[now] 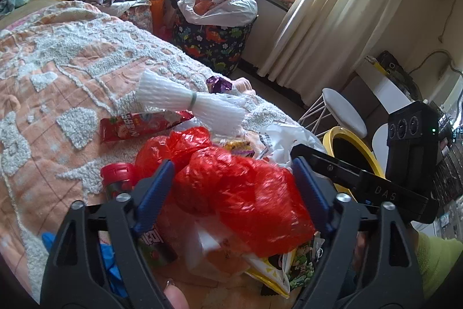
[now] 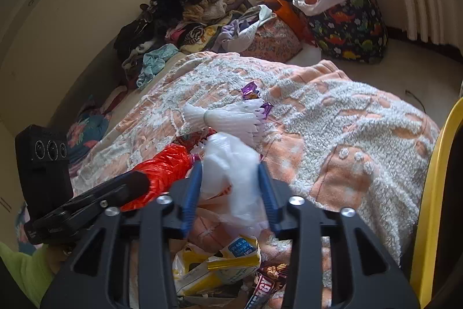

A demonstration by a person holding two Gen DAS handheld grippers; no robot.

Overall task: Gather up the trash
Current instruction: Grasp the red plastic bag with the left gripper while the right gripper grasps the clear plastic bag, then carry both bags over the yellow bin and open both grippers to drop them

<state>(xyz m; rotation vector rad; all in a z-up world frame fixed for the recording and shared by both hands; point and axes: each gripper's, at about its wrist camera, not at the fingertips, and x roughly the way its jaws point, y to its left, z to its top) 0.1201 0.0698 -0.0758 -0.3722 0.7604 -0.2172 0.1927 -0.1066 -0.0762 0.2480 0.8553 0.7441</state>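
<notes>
I'm seeing my left gripper (image 1: 231,187) spread wide, straddling a crinkled red plastic bag (image 1: 243,187) lying on the orange-and-white blanket (image 1: 72,71), its long axis running away from me. My right gripper (image 2: 230,188) is sitting partly open around a limp white bag (image 2: 228,164); whether it's pinching, I cannot tell.

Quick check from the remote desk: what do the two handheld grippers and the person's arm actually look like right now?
Both the left gripper and the right gripper have matte black cut-out frames with silver bolts and ribbed blue finger pads. Each carries a black three-lens camera block; white "DAS" lettering marks the right one. The person wears a lime-green sleeve. No cables are visible.
</notes>
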